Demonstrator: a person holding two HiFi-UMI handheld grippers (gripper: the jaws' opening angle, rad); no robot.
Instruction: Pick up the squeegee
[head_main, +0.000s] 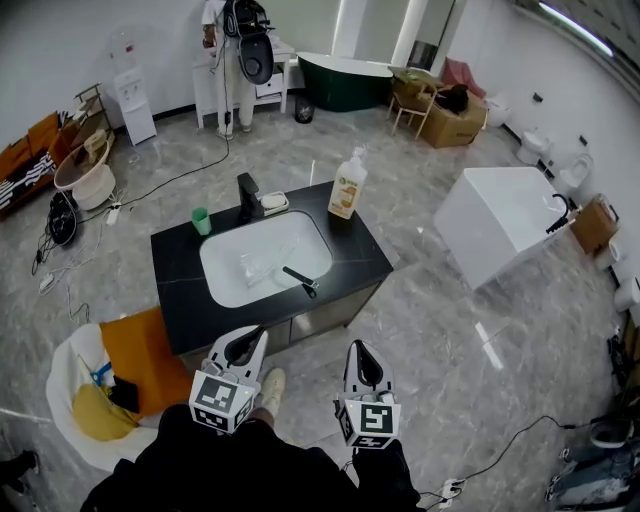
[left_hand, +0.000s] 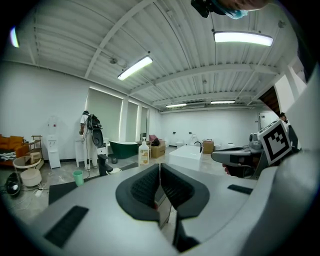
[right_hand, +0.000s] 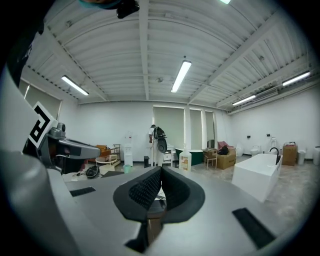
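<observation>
The squeegee, black with a long handle, lies in the white sink basin of a black counter, toward its right front. My left gripper hovers just in front of the counter's near edge, jaws shut and empty. Beside it to the right, my right gripper is also shut and empty, over the floor. In the left gripper view the pads meet with nothing between them; the right gripper view shows its pads the same way. The squeegee is hidden in both gripper views.
On the counter stand a black faucet, a green cup, a soap dish and a soap bottle. A white chair with orange cloth sits at the left, a white block-shaped tub at the right. A person stands far back.
</observation>
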